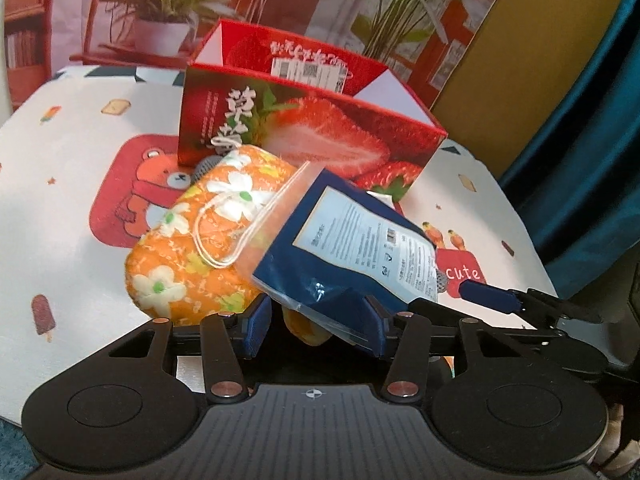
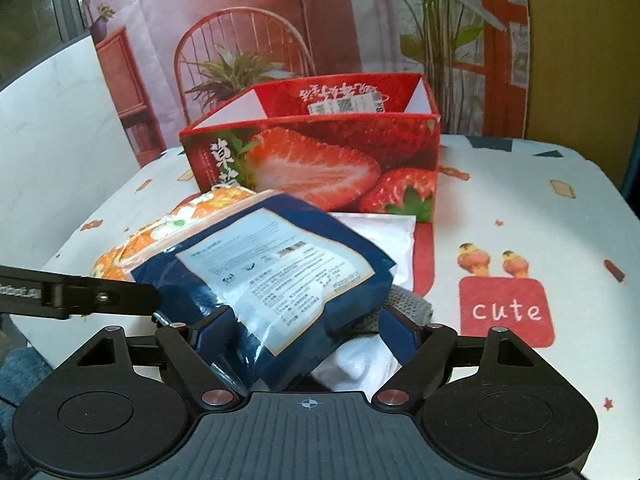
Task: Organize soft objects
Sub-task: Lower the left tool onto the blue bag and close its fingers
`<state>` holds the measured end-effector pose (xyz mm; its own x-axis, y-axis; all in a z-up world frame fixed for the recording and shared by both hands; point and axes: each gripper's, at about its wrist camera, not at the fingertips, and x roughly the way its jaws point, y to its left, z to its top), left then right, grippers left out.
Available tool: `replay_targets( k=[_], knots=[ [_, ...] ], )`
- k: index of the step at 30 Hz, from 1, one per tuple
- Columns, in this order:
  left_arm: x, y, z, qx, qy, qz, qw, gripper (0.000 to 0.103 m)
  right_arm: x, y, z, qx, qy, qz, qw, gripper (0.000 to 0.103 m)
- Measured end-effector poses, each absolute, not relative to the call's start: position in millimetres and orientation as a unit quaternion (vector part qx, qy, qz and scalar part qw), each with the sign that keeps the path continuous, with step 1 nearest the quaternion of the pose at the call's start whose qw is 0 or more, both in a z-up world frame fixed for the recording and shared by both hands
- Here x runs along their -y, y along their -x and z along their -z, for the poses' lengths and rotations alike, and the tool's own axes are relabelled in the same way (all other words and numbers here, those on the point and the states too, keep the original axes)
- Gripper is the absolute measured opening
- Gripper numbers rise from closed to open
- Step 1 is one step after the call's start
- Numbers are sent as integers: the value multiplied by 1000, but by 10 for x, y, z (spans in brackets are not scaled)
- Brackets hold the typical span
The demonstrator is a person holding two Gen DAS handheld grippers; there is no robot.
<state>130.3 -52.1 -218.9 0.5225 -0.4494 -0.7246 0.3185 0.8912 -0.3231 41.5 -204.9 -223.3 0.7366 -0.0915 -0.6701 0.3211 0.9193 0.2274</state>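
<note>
A dark blue soft pouch with a pale label (image 1: 352, 252) (image 2: 276, 276) lies on top of an orange flowered cushion (image 1: 200, 236) (image 2: 160, 232). My left gripper (image 1: 316, 324) stands open around the near edges of the pouch and cushion. My right gripper (image 2: 308, 336) stands open around the pouch's near end, with white cloth (image 2: 356, 364) and a grey knit piece (image 2: 412, 304) under it. An open red strawberry box (image 1: 320, 128) (image 2: 316, 156) stands just behind the pile. The right gripper's finger (image 1: 492, 296) shows in the left wrist view.
A printed tablecloth with a red bear patch (image 1: 132, 192) and a "cute" patch (image 2: 506, 310) covers the table. A white flat packet (image 2: 384, 232) lies by the box. A backdrop with plants and a chair hangs behind. The left gripper's arm (image 2: 76, 294) crosses the left.
</note>
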Motion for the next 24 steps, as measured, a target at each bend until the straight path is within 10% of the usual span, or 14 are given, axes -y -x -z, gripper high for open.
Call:
replay_targets(
  k=[24],
  knots=[
    [794, -1860, 2194, -402, 29, 175, 898, 38, 2722, -608, 2314, -306, -215, 121, 920, 72]
  ],
)
